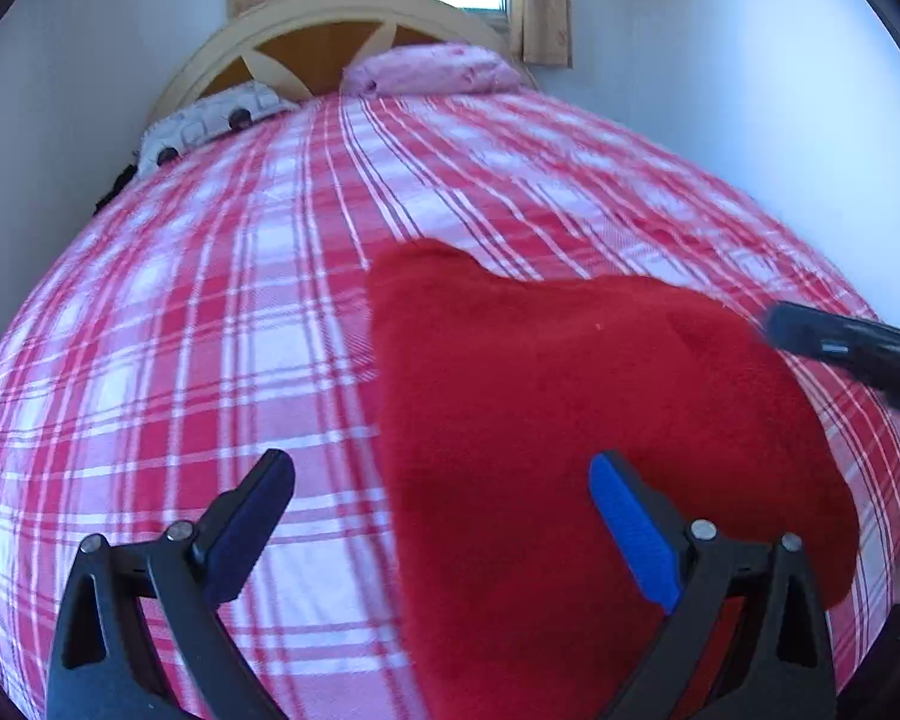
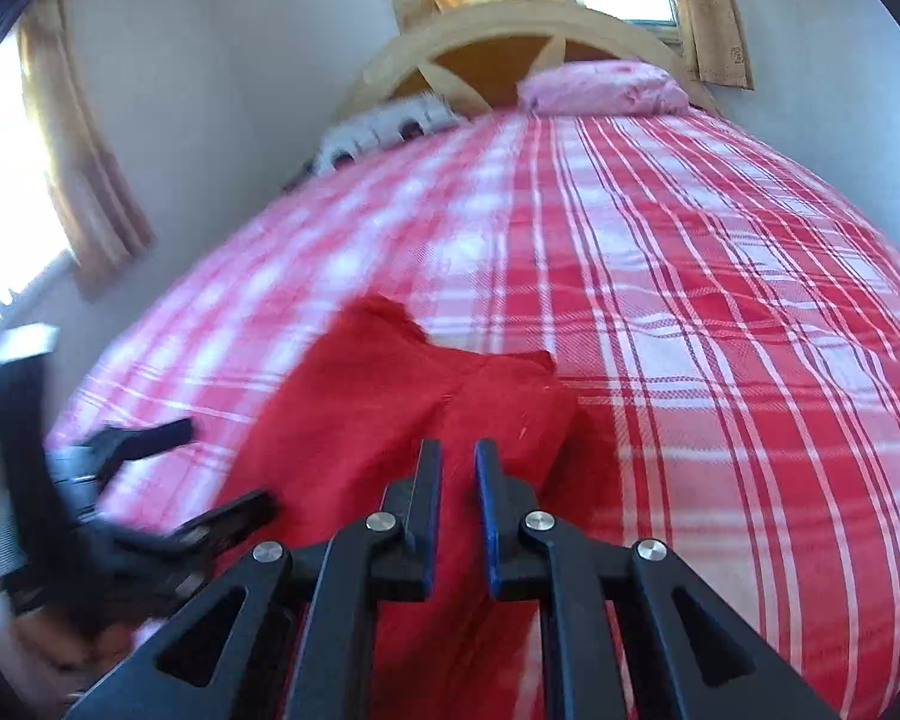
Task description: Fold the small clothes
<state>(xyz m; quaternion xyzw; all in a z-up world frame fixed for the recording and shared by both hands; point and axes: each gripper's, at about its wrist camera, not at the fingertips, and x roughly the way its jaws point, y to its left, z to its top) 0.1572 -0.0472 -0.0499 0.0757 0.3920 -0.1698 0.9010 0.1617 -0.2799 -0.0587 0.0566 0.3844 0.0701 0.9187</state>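
Garment [image 1: 576, 420], red, lies on plaid bed [image 1: 210, 330] looking partly folded with uneven far edge, more folds likely left; left gripper [image 1: 444, 480] spread wide over its left edge, right gripper [image 2: 456, 456] nearly closed, gripping nothing visible.

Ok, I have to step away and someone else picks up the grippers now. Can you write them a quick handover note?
Left hand-held gripper: jaws wide open, empty, over the near left edge of the red garment.
Right hand-held gripper: jaws nearly shut with a small gap and no cloth visibly pinched, above the garment's near right part.
The garment lies on the plaid bedspread, partly folded, with an uneven far edge. Pillows sit by the headboard.
Done: a first fold, by the look of it.
Left: probably square it up and finish the fold.
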